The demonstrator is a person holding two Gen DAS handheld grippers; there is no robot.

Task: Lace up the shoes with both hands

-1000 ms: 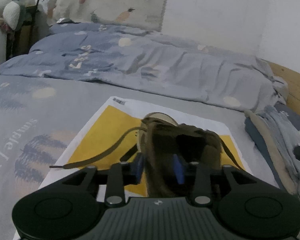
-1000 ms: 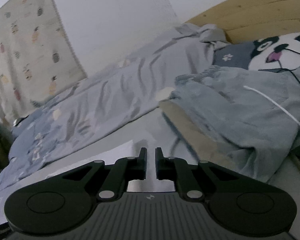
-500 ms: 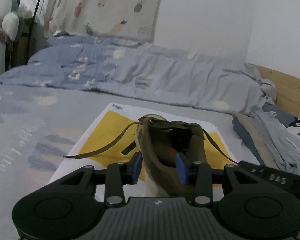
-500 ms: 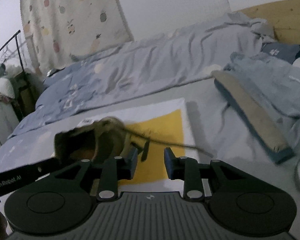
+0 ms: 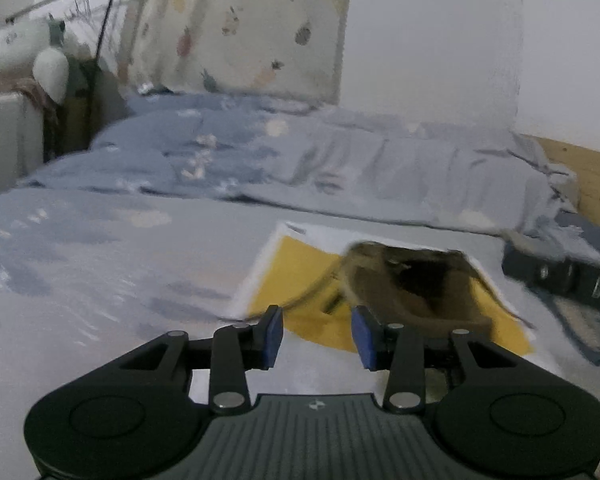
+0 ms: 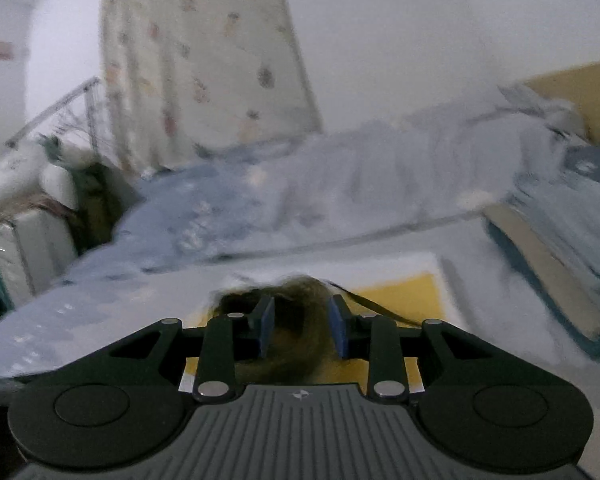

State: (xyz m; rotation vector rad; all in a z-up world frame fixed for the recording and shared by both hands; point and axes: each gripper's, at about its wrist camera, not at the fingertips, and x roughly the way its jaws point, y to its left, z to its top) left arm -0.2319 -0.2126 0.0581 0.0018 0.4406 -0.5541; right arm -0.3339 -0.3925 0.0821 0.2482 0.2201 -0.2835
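Observation:
A brown shoe (image 5: 416, 292) lies on a yellow and white sheet (image 5: 296, 256) spread over the bed. One dark lace (image 5: 312, 298) trails off its left side. My left gripper (image 5: 317, 336) stands open just left of the shoe, with only the sheet showing between its blue pads. In the right wrist view the shoe (image 6: 296, 286) is blurred and sits right behind my right gripper (image 6: 302, 328). It fills the gap between the spread pads, and I see no pad pressing on it. A lace (image 6: 376, 308) runs off to the right over the sheet (image 6: 400, 292).
The right gripper's black body (image 5: 572, 284) reaches in beside the shoe. Folded clothes (image 6: 540, 256) lie at the right. A rumpled blue duvet (image 5: 300, 160) lies behind, a wooden headboard (image 5: 592, 184) at far right. A rack with plush toys (image 5: 52, 72) stands at left.
The left gripper has slid left, so the shoe that stood between its pads now lies to its right. The right gripper swung from the folded clothes to the shoe, and its jaws widened.

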